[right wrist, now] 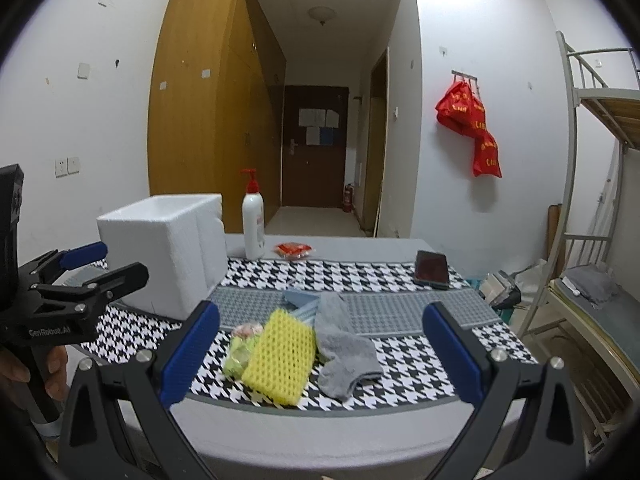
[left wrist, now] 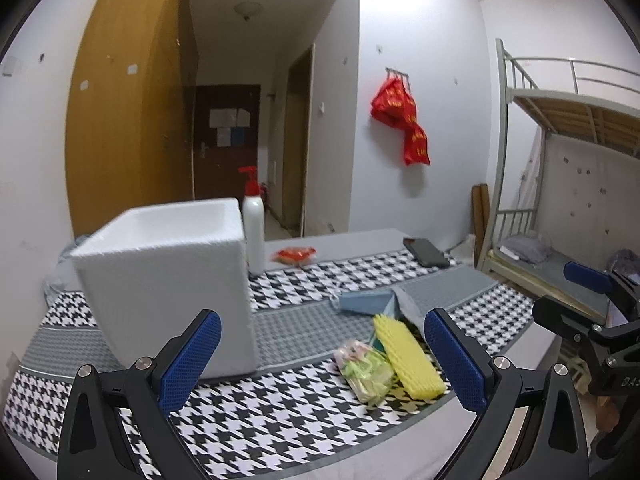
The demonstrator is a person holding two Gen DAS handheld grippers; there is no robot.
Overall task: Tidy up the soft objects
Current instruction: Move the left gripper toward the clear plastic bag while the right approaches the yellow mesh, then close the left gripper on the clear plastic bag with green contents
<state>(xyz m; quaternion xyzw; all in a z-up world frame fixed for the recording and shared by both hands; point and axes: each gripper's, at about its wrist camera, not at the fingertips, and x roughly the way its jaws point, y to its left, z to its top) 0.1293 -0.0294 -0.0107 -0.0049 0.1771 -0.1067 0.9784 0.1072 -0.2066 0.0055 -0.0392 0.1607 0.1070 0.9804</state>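
Both grippers, left gripper [left wrist: 322, 360] and right gripper [right wrist: 320, 354], hang spread wide and empty above the near edge of the table [right wrist: 400, 316]. Nothing looks packed yet; this seems the approach to a first pick. Just ahead of the right gripper lie the yellow sponge [right wrist: 280, 358] and, touching it, the grey sock [right wrist: 344, 354]. Next comes lowering onto one, then carrying it left to the foam box [right wrist: 168, 248].

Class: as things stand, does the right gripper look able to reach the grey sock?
Probably yes: the right gripper is open, and the grey sock lies uncovered near the table edge, nothing between them.
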